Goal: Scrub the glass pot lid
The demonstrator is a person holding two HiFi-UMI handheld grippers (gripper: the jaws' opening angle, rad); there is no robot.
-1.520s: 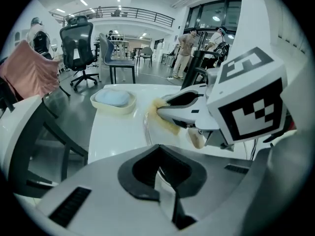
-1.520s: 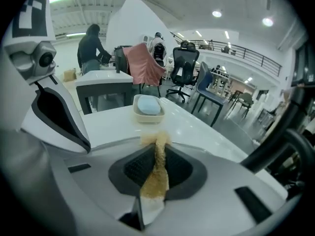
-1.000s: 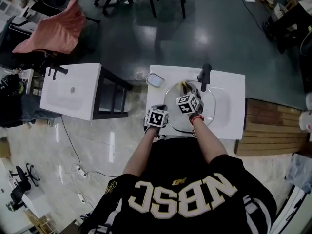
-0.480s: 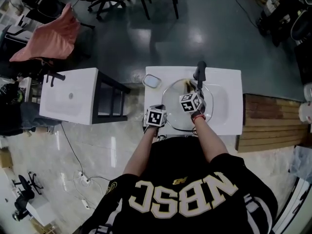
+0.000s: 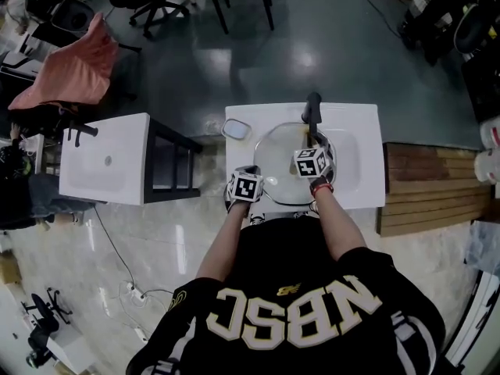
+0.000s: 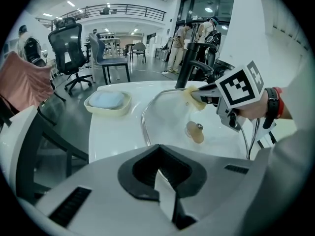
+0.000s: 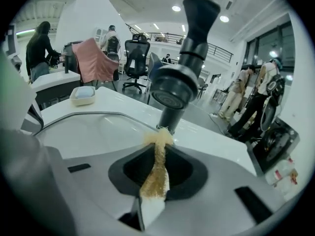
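Item: round clear glass pot lid, steel-rimmed (image 5: pixel 277 162), lodged in white basin (image 5: pixel 367 170).
Near rim clamped by left tongs (image 6: pixel 165 195).
Yellow scrub pad (image 7: pixel 158 137) pinched in right tongs (image 7: pixel 155 178), placed at far rim under black tap (image 7: pixel 184 68).
Unscrubbed span and lid knob (image 6: pixel 197 130) judged to lie back toward left tongs.

**Legible print: 1 wording, on the shirt.**
The black shirt (image 5: pixel 291 319) carries 4 large cream block letters across its front. The head view shows them upside down; turned upright they read "NBSC". A small gold emblem (image 5: pixel 287 290) just above the letters is too small to read. The left cube (image 5: pixel 245 187) and the right cube (image 5: pixel 310 162) bear black-and-white square marker patterns that hold no letters or numerals. The left gripper view shows the right cube (image 6: pixel 239 86) close up, and there too it carries only pattern. A packet (image 7: pixel 281 173) in the right gripper view has red print too blurred to read.
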